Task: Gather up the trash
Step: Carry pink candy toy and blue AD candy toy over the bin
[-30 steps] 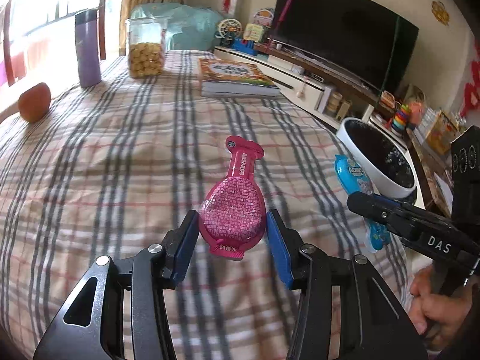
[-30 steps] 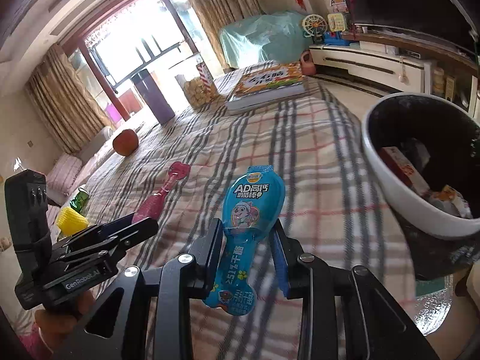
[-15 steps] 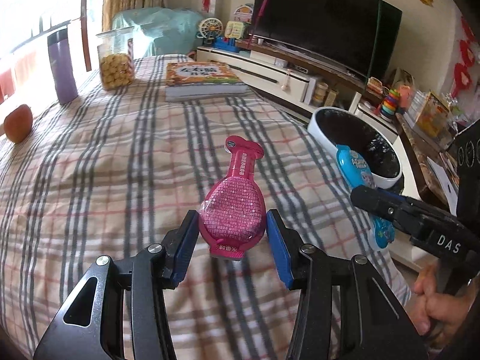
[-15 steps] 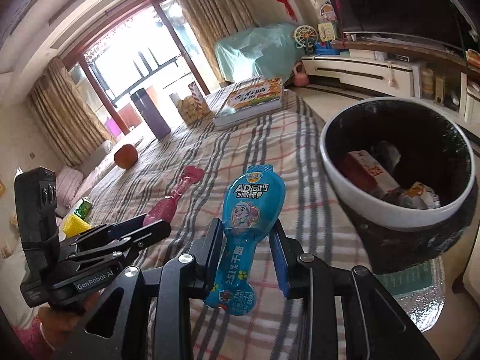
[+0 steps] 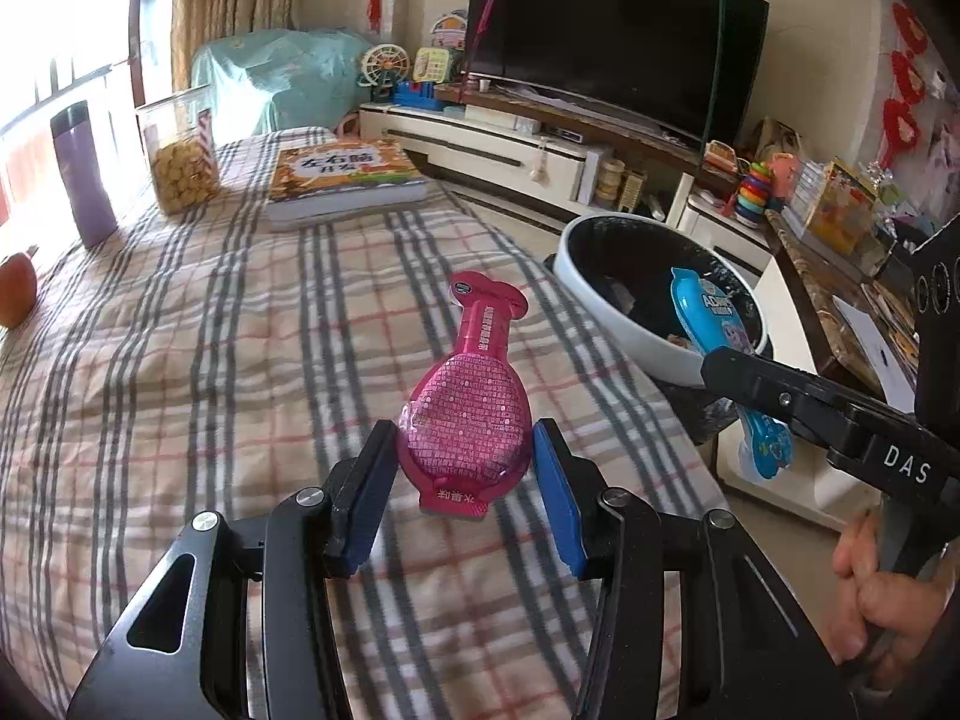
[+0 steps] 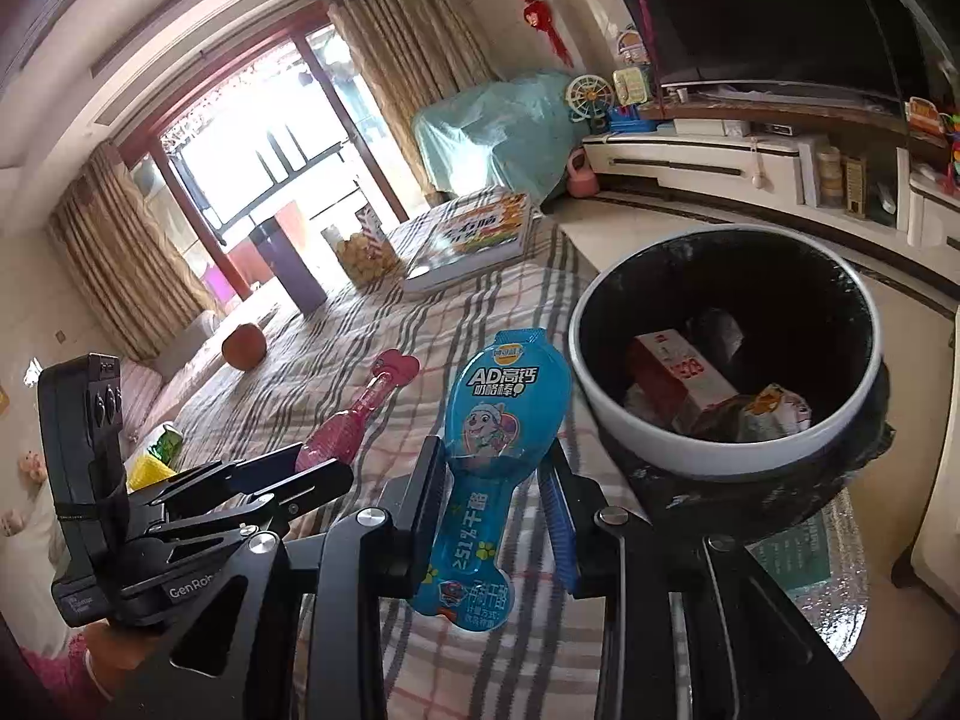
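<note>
beside the plaid-covered table (image 5: 180, 360), the trash bin (image 6: 606, 420) now looms nearer than a second ago, so dropping seems close. 2 wrappers are counted: 1 pink wrapper (image 5: 465, 420) pinched by the left gripper (image 5: 462, 468), 1 blue wrapper (image 6: 498, 420) pinched by the right gripper (image 6: 498, 492); 1 bin.

Bright daylight from the blown-out window (image 6: 258, 168), sharp centres, fisheye-bent, dark-vignetted edges.

Sunlit window (image 6: 258, 180), curtains (image 6: 414, 78), television (image 5: 606, 36)
</note>
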